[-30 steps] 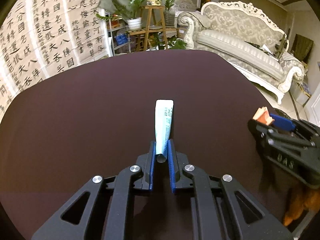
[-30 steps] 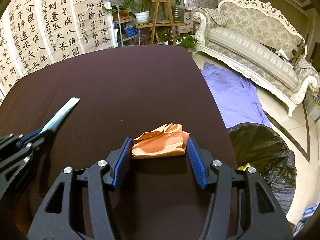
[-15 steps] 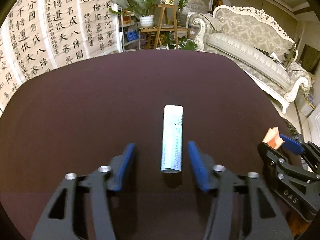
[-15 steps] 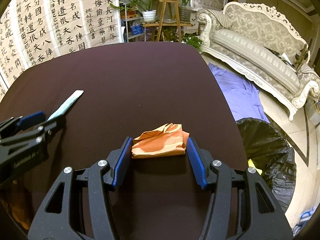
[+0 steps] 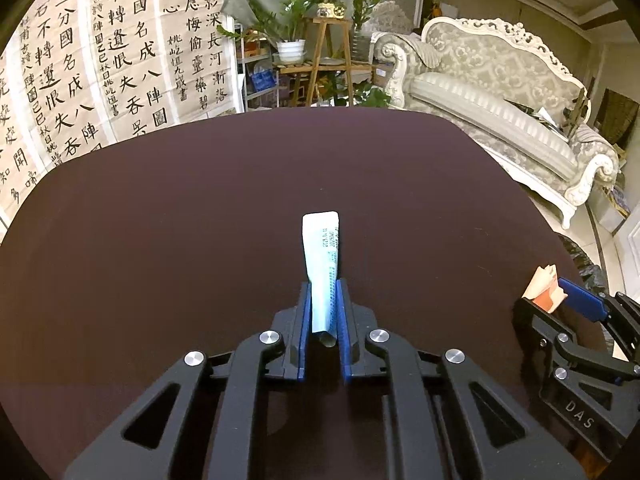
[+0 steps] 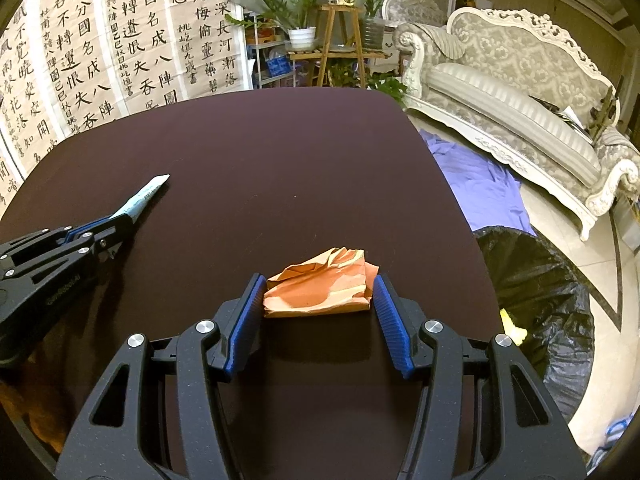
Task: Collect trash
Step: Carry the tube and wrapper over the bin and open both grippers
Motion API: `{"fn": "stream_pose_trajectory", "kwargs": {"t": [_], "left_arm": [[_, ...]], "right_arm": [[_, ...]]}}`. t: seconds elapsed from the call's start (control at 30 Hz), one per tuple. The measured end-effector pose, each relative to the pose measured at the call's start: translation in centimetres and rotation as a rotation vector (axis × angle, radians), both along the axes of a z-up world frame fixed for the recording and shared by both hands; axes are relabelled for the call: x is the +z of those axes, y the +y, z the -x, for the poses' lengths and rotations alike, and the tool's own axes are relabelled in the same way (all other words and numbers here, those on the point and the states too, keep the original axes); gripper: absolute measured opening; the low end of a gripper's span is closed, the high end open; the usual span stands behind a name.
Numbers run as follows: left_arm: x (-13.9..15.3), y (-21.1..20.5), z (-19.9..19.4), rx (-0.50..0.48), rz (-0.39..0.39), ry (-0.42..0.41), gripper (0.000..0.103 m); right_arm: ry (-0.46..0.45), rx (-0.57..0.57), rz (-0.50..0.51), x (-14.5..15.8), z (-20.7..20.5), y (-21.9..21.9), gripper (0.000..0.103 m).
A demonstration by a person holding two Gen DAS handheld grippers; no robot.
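The left gripper (image 5: pixel 323 308) is clamped on a flattened pale-blue tube (image 5: pixel 323 256), its blue pads pinching the tube's near end while the far end sticks out over the dark table (image 5: pixel 160 240). The right gripper (image 6: pixel 318 300) grasps a crumpled orange paper (image 6: pixel 320 286), a pad pressed against each side; both pieces look lifted off the table, though that is hard to be sure of.

Judging by this, the picking-up is done for these two pieces and the dropping is left: neither is in the bin yet. No other loose trash shows on the table.

Only the right wrist view shows the bin (image 6: pixel 540 300), lined with a black bag, standing on the floor just past the table's right edge, with something yellow inside and a purple cloth (image 6: pixel 476 184) beyond it. The left wrist view shows the orange paper edge-on in the other gripper, and only a dark sliver of the bag.
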State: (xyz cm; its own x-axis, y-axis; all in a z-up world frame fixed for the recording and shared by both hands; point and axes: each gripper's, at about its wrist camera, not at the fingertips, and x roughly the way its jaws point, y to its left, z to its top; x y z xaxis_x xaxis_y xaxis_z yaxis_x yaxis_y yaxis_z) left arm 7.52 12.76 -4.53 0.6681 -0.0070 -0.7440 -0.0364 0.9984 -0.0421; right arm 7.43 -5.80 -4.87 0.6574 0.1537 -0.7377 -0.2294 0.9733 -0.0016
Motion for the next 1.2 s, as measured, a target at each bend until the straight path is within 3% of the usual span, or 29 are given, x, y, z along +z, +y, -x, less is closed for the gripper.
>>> {"fn": "stream_pose_trajectory", "kwargs": {"t": [0.3,0.83,1.2], "left_arm": [[1.9,-2.1,1.9,-0.029,-0.001,-0.069,0.013],[4.1,-10.4,2.3,-0.198,-0.005,-0.158,0.013],[3.7,-17.1,0.2,-0.302,-0.029,-0.174,0.013]], "right_arm": [[-0.056,-0.052,-0.007,1.4,1.8,-1.7,0.054],[-0.137,-0.291,0.008,3.0,3.7,-11.5,0.054],[-0.156,-0.438,0.016,2.4,2.8,-17.8,0.054]]}}
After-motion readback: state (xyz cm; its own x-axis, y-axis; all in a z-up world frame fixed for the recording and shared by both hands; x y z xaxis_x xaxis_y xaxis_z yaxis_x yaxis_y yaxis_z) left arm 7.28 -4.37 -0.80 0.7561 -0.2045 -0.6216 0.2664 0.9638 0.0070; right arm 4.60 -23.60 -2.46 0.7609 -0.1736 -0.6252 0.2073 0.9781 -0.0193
